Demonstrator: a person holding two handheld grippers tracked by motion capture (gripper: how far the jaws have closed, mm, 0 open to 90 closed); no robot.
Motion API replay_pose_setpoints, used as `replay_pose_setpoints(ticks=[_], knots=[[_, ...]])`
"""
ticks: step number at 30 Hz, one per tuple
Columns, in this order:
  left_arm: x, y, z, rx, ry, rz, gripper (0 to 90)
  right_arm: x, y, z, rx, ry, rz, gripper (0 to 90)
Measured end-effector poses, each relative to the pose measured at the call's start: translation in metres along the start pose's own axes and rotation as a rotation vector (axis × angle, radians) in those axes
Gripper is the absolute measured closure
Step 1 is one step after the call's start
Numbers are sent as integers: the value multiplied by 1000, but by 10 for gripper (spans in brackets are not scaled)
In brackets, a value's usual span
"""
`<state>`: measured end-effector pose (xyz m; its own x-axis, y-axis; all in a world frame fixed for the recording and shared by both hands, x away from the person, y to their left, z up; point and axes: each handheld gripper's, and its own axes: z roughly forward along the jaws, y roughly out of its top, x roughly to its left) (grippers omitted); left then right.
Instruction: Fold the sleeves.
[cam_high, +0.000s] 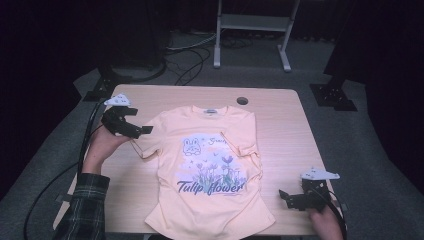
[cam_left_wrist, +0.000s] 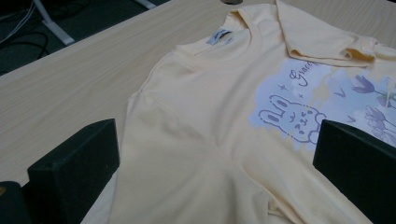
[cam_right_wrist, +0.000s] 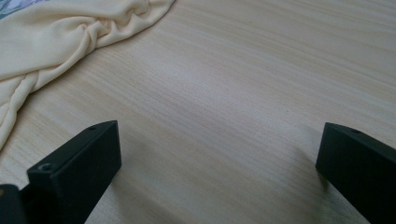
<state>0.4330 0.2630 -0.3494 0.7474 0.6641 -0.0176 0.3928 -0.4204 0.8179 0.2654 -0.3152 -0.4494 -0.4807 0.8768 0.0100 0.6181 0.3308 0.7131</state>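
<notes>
One shirt (cam_high: 207, 170) lies on one bench (cam_high: 282, 130), in the middle of the frame. Two grippers are in the high view: the left gripper (cam_high: 131, 126) at middle left and the right gripper (cam_high: 295, 199) at lower right, each with two black jaws spread wide. One dark round hole (cam_high: 242, 100) sits near the bench's far edge. One metal stand (cam_high: 252, 27) is at upper centre.

Printed text on the front of the pale yellow T-shirt (cam_high: 207, 165): "Tulip flower" in large purple script (cam_high: 210, 187) across the lower chest. Above, beside the rabbit drawing (cam_left_wrist: 292, 121), a smaller cursive word (cam_left_wrist: 303, 74), possibly beginning "Grace", only partly legible. Neck label (cam_left_wrist: 219, 36): lettering too small to read.
</notes>
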Motion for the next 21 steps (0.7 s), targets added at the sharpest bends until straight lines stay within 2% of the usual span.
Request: replay_pose_setpoints(ticks=[5, 16, 21], knots=[[7, -6, -1, -10, 15, -15, 5, 0, 0, 0, 0, 0, 0, 0], [21, -23, -2, -6, 46, -55, 83, 0, 0, 0, 0, 1, -2, 0], [25, -30, 1, 26, 48, -67, 119, 0, 0, 0, 0, 1, -2, 0]])
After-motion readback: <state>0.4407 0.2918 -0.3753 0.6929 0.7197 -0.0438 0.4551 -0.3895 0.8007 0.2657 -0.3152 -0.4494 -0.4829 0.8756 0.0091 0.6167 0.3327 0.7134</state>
